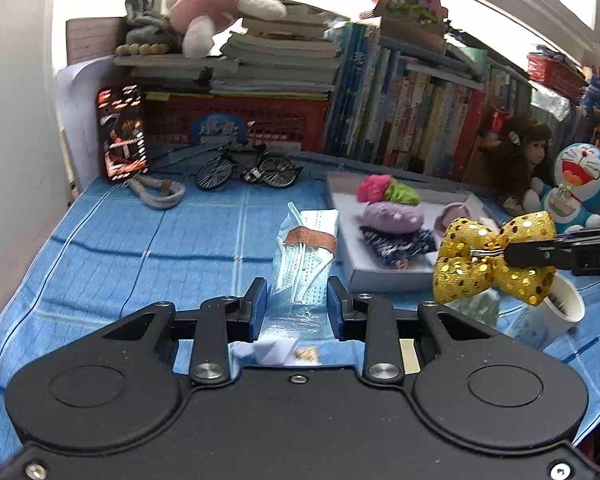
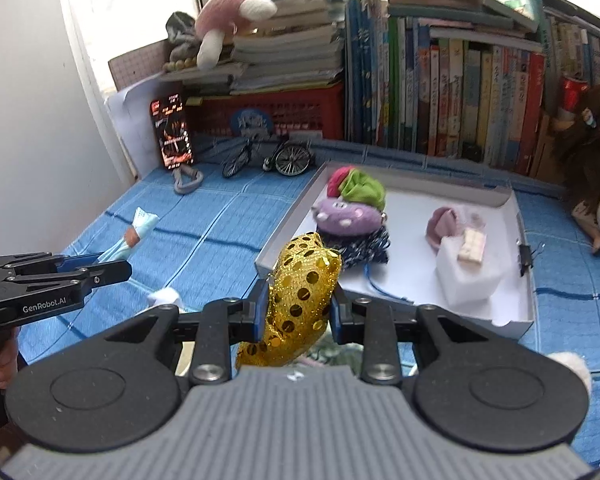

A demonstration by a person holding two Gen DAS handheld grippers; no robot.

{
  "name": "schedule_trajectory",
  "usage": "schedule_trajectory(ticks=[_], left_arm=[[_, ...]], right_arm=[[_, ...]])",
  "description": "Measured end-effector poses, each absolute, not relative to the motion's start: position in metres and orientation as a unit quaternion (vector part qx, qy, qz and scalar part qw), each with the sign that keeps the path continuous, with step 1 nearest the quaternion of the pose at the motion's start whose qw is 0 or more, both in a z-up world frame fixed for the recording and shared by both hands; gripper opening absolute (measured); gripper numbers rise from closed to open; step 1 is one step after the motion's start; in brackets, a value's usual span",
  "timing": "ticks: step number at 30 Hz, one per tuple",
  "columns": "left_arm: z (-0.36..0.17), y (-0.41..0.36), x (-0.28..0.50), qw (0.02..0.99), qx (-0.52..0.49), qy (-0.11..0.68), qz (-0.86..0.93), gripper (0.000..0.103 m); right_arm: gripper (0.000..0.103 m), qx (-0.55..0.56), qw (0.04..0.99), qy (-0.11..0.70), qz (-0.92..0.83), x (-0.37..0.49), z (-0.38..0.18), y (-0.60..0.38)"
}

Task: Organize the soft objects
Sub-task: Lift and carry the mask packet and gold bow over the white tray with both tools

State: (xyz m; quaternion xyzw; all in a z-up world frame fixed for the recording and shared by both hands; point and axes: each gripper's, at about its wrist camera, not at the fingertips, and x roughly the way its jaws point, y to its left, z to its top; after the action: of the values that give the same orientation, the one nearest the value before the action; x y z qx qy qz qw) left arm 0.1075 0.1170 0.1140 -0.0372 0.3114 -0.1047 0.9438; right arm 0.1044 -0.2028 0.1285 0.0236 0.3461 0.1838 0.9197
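My right gripper [image 2: 298, 308] is shut on a gold sequined bow [image 2: 300, 296] and holds it in the air near the front left corner of a white shallow box [image 2: 516, 240]. The bow [image 1: 494, 256] and the right gripper [image 1: 512, 254] also show in the left wrist view. The box holds a pink and green soft ball [image 2: 354, 186], a purple plush [image 2: 348, 216], a dark patterned cloth [image 2: 360, 246], a pink pouch [image 2: 440, 224] and a white sponge block [image 2: 466, 276]. My left gripper [image 1: 298, 308] is shut on a clear pack of blue face masks [image 1: 304, 260], seen too in the right view [image 2: 130, 240].
A blue checked cloth [image 1: 140, 248] covers the table. At the back stand a phone [image 1: 122, 134], a model bicycle [image 1: 248, 168], a red crate [image 1: 236, 120] and rows of books [image 2: 460, 92]. A doll [image 1: 516, 156], a Doraemon plush [image 1: 580, 184] and a white cup [image 1: 556, 308] are at the right.
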Motion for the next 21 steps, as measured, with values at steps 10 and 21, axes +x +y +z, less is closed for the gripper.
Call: schedule_trajectory(ticks=[10, 21], left_arm=[[0.141, 0.064, 0.136, 0.936, -0.019, 0.315, -0.155, 0.03], [0.133, 0.009, 0.22, 0.891, -0.032, 0.424, -0.16, 0.03]], right_arm=[[0.035, 0.033, 0.934, 0.321, 0.154, 0.112, 0.137, -0.222], [0.035, 0.009, 0.948, 0.311, 0.075, 0.14, 0.135, -0.239]])
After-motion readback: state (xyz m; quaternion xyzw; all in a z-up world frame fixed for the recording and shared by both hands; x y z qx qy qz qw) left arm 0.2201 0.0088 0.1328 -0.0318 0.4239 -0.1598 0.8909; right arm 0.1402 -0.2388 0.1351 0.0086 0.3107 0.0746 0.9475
